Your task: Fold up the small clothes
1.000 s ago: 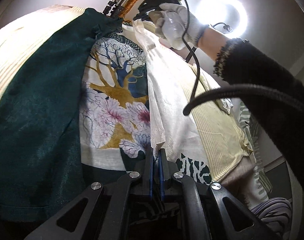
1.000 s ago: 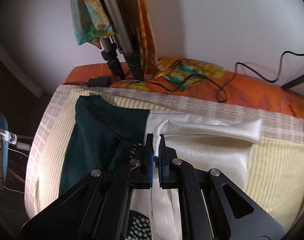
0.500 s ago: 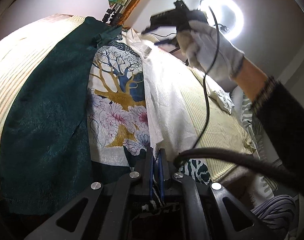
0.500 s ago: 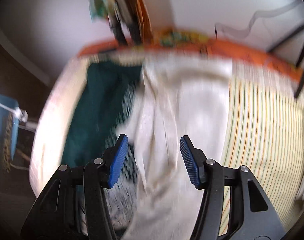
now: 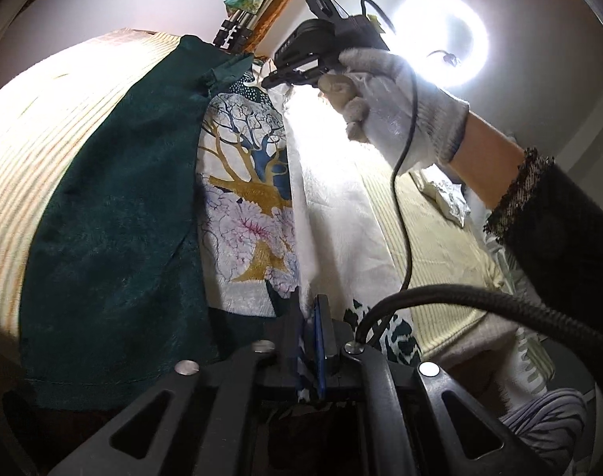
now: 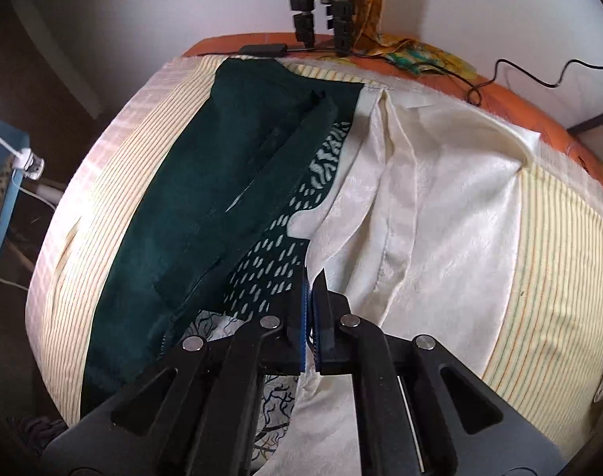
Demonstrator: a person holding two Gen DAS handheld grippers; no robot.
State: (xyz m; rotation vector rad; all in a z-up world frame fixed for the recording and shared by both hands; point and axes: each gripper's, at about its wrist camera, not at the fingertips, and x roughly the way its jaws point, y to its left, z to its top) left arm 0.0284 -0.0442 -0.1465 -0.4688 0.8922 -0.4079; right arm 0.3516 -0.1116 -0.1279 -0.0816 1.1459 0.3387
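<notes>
A printed garment lies spread on the striped bed: dark green panel (image 5: 115,238), tree-and-flower print (image 5: 248,182), and cream reverse side (image 5: 337,206) folded over. My left gripper (image 5: 309,305) is shut on the garment's near hem. In the left wrist view the right gripper (image 5: 277,79) sits at the far end of the cream fold, held by a gloved hand. In the right wrist view the right gripper (image 6: 311,277) is shut on the cream fabric's edge (image 6: 432,214), beside the green panel (image 6: 238,182).
A striped yellow sheet (image 6: 551,246) covers the bed. Tripod legs (image 6: 321,4) and black cables (image 6: 511,75) stand on the orange edge at the back. A ring light (image 5: 440,39) glares at upper right. More striped cloth (image 5: 539,416) lies at the bed's right edge.
The right gripper let go of the cream fold, opened wide, moved along the fold and has shut again on its edge. The left gripper stayed shut on the hem.
</notes>
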